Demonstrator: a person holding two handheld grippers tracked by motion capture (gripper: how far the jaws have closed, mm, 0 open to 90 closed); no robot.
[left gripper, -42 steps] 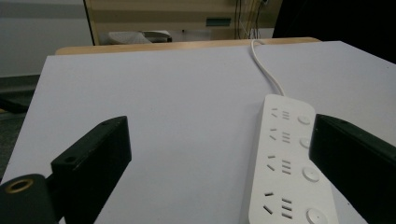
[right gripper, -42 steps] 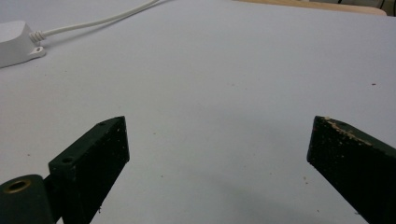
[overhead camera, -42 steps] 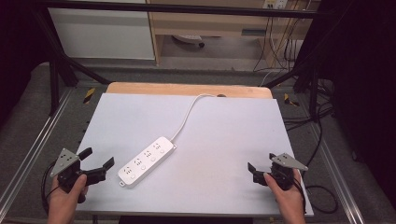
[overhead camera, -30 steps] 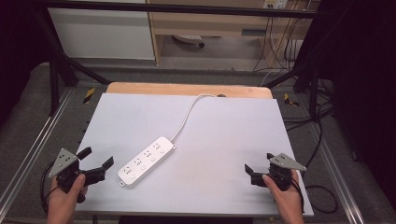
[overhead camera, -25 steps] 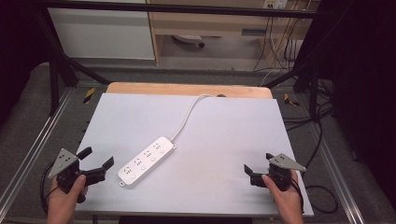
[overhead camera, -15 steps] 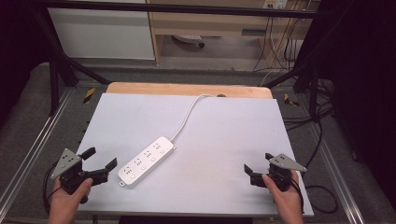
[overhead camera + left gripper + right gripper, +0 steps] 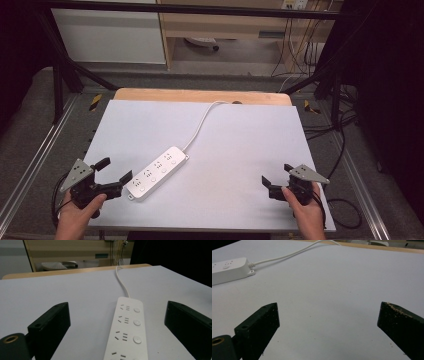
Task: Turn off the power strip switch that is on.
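Observation:
A white power strip lies slantwise on the white tabletop, left of centre, and its white cable runs to the far edge. My left gripper is open right beside the strip's near end. In the left gripper view the power strip lies between the wide-apart jaws of the left gripper, sockets and round buttons facing up. My right gripper is open near the front right corner, with nothing in it. The right gripper view has bare table between the jaws of the right gripper, and the power strip far off at left.
A wooden strip borders the table's far edge. Metal rails run along both sides. Black cables lie on the floor at right. A cabinet and shelf stand behind the table.
My left gripper has moved right and a little forward, closing in on the near end of the power strip. The right gripper edged slightly left and stays open.

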